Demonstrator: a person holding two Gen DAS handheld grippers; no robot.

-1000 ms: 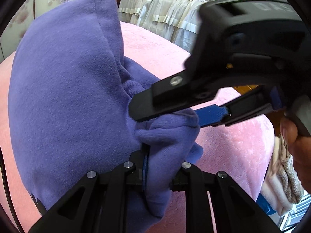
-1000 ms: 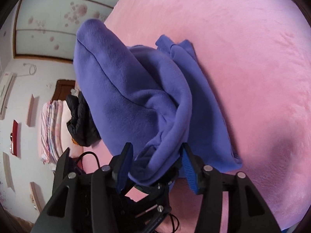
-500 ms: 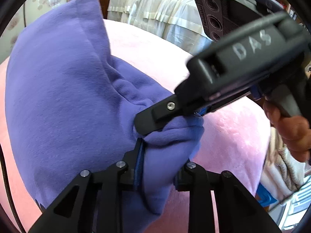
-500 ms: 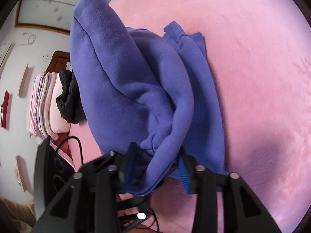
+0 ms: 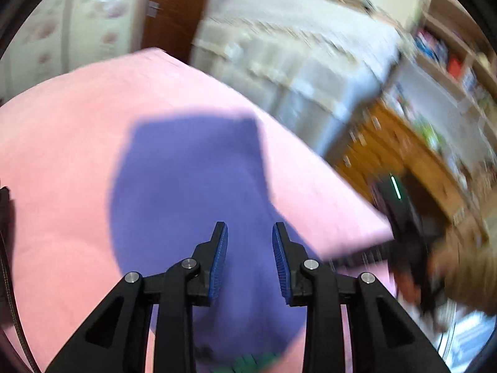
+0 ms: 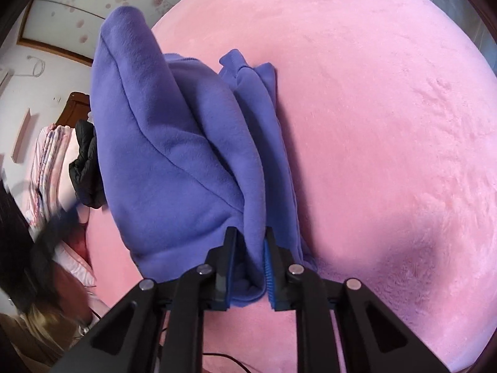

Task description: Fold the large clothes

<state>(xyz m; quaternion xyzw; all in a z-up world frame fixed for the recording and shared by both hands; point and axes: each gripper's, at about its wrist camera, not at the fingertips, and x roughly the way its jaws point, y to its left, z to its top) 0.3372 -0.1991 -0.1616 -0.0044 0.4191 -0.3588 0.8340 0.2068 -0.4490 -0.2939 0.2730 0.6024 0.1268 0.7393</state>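
Observation:
A purple fleece garment (image 6: 174, 155) lies folded in a bundle on the pink blanket (image 6: 388, 124). My right gripper (image 6: 250, 233) is shut on a fold at its near edge, with cloth pinched between the blue pads. In the blurred left wrist view the same garment (image 5: 192, 180) lies flat on the pink blanket (image 5: 62, 124). My left gripper (image 5: 250, 228) is open and empty above the garment's near part, with a clear gap between the blue pads (image 5: 219, 248).
A white-covered bed (image 5: 295, 71) and wooden shelves (image 5: 403, 155) stand beyond the blanket's far right edge. A black jacket (image 6: 85, 168) and stacked pink bedding (image 6: 49, 161) lie at the left. The person's hand and dark device (image 5: 410, 233) show at the right.
My left gripper has let go of the purple garment, opened and pulled back above it. My right gripper has shut on the fold it straddled before.

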